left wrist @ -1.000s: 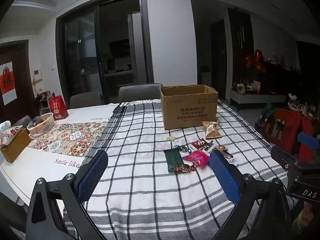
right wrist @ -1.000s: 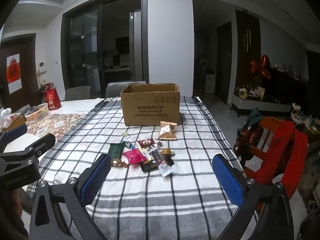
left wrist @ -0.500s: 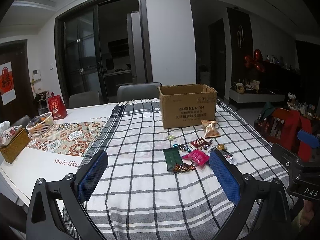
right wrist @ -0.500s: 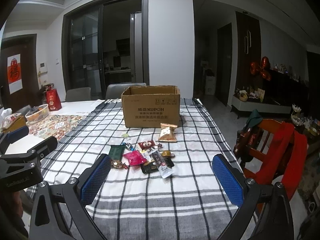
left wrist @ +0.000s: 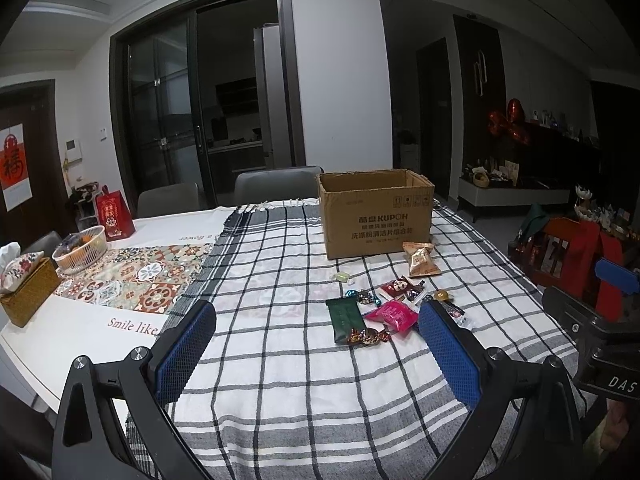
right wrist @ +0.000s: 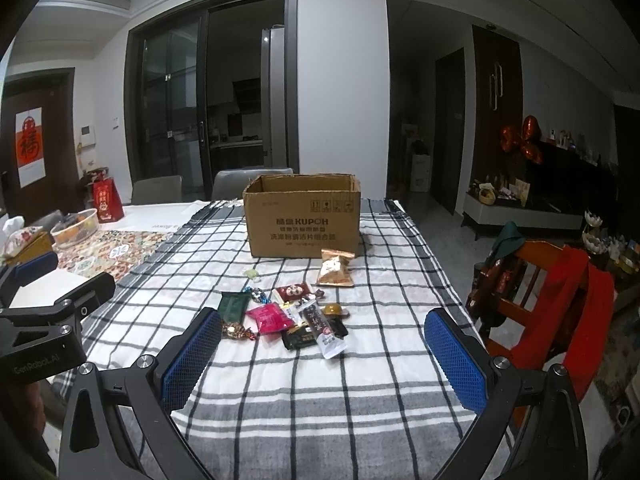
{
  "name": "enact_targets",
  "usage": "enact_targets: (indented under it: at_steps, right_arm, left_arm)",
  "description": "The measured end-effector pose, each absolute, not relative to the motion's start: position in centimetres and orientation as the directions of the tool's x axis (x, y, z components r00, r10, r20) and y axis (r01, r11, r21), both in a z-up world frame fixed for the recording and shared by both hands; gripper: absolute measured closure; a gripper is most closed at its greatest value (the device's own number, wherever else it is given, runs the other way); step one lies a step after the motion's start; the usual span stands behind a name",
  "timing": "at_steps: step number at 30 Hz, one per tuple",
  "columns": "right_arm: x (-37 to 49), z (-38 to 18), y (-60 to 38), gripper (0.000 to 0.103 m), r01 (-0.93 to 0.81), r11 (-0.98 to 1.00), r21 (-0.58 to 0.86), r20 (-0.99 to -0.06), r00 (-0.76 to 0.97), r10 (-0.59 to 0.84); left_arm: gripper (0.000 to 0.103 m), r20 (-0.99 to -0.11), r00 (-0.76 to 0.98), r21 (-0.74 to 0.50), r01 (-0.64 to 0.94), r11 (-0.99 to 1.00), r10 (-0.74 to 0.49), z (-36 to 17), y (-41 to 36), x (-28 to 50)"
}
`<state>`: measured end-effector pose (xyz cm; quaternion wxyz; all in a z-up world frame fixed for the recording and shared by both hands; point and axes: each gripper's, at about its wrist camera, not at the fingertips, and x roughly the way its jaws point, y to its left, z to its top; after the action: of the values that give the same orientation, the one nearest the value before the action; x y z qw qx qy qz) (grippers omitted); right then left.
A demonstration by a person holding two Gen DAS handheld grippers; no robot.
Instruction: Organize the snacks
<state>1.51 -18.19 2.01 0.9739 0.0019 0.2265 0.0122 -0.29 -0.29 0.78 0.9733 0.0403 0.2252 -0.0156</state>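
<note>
An open cardboard box (left wrist: 376, 212) (right wrist: 302, 216) stands at the far side of the checked tablecloth (left wrist: 280, 360). In front of it lie several snacks: an orange bag (left wrist: 420, 259) (right wrist: 336, 266), a dark green packet (left wrist: 345, 318) (right wrist: 233, 305), a pink packet (left wrist: 394, 315) (right wrist: 270, 317) and a long white-ended stick pack (right wrist: 322, 330). My left gripper (left wrist: 318, 354) hovers open over the cloth, short of the snacks. My right gripper (right wrist: 324, 354) is open too, just before the pile. Neither holds anything.
A patterned runner (left wrist: 128, 280), a white basket (left wrist: 80, 248), a red gift bag (left wrist: 114, 216) and a tissue box (left wrist: 24, 284) sit on the left of the table. Grey chairs (left wrist: 276, 188) stand behind it. A wooden chair with red cloth (right wrist: 560, 300) is at the right.
Both views have risen and tilted very slightly; the box and snacks sit a touch lower. Nothing on the table moved, and both grippers stayed open.
</note>
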Motion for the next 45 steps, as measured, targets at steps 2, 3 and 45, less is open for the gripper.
enact_targets:
  at_steps: [2,3,45]
  right_arm:
    - [1.5,2.0,-18.2,0.001,-0.023,1.0,0.01,-0.442,0.897,0.025]
    - [1.5,2.0,-18.2,0.001,-0.023,1.0,0.01,-0.441,0.897,0.026]
    - [3.4,0.8,-18.3,0.001,-0.038,0.999,0.015,-0.48,0.876,0.04]
  left_arm:
    - [0.0,-0.438,0.899,0.072,0.047,0.996,-0.011,0.8,-0.3,-0.3]
    - [0.0,-0.436,0.9,0.072,0.046,0.996,-0.01,0.8,-0.3,-0.3]
    - [0.0,-0.504,0.863,0.073,0.097,0.993,-0.047,-1.4,-0.5,1.6]
